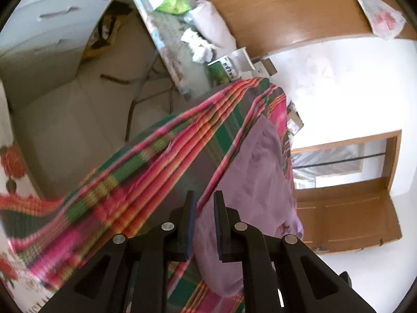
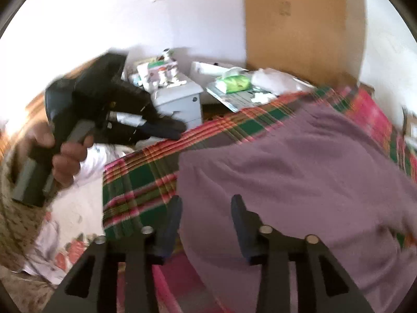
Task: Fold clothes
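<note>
A purple garment (image 1: pixel 255 172) lies spread flat on a plaid pink-and-green blanket (image 1: pixel 156 172) covering the bed. In the left wrist view my left gripper (image 1: pixel 205 206) hovers over the garment's near edge, its fingers a small gap apart, with nothing pinched between them. The right wrist view shows the purple garment (image 2: pixel 299 169) filling the middle and right, on the plaid blanket (image 2: pixel 135 182). My right gripper (image 2: pixel 207 208) is wide open just above the garment's near left edge. The left gripper (image 2: pixel 179 129), held by a hand (image 2: pixel 65 156), is over the blanket's far left edge, apart from the garment.
A white floral sheet (image 2: pixel 67 255) lies under the blanket at the left. Beyond the bed stand a grey drawer cabinet (image 2: pixel 179 99) and a cluttered folding table (image 2: pixel 242 94). A wooden wardrobe (image 2: pixel 294 26) rises behind. A wooden door (image 1: pixel 346 216) is beside the bed.
</note>
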A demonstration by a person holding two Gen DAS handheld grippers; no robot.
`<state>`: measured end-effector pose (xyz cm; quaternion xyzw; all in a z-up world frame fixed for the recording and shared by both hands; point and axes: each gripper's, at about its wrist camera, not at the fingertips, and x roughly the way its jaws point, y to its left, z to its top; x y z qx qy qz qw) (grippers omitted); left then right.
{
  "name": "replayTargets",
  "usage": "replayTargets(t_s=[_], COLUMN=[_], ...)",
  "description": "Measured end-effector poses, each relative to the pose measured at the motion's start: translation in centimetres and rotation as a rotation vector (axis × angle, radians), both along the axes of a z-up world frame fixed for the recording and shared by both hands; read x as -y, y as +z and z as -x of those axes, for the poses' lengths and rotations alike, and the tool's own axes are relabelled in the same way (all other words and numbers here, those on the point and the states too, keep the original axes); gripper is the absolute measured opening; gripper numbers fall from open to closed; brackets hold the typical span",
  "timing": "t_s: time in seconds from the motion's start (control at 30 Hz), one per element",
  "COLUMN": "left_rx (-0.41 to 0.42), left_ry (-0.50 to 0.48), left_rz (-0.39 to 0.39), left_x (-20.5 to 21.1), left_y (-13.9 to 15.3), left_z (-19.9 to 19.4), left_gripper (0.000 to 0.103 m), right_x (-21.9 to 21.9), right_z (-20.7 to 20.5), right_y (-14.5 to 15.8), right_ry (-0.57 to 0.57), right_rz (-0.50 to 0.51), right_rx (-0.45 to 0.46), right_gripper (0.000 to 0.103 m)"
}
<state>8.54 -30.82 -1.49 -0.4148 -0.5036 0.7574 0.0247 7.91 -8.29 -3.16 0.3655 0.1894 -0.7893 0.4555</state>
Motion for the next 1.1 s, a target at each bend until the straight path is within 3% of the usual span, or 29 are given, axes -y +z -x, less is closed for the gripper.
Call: replayTargets(t_s=[0.23,0.37,0.5,0.6,0.63,0.83,1.1], left_rx=[0.006,0.027,0.032,0.036,0.028,-0.008,0.014], left_ry=[-0.063,-0.137,-0.215,-0.273,-0.299,-0.381,-0.404], left_rz=[0.051,0.075,0.075,0.08,0.096,0.08,0.012], left_x=[0.1,-0.4,-1.1,-1.6,-1.9,-3.2,-4.0], left_y=[0.4,0.3,0.0,0.0,0.3,0.4,-1.6], left_z=[3.9,6.6,9.5,12.2,13.2,18.5,23.0], left_gripper=[0.021,0.021,0.021,0.021,0.021,0.022,0.022], right_x=[5.5,6.7,6.3,5.8,5.7,2.9,-4.8], right_z=[-0.7,-0.2,1.0,1.2,1.3,1.9,4.1], right_y=[-2.7,-3.9,-4.1,-4.0,-3.9,-1.6,1.4], right_ry=[0.067,0.021,-0.02,-0.029,-0.03,-0.053,-0.231], right_rz=[-0.108,-0.175,-0.152,-0.136,-0.126,-0.015,0.153], right_rx=[-0.058,-0.104,-0.057,-0.047,-0.044,-0.038,-0.016], right_gripper=[0.044,0.044,0.037,0.017,0.005,0.004,0.004])
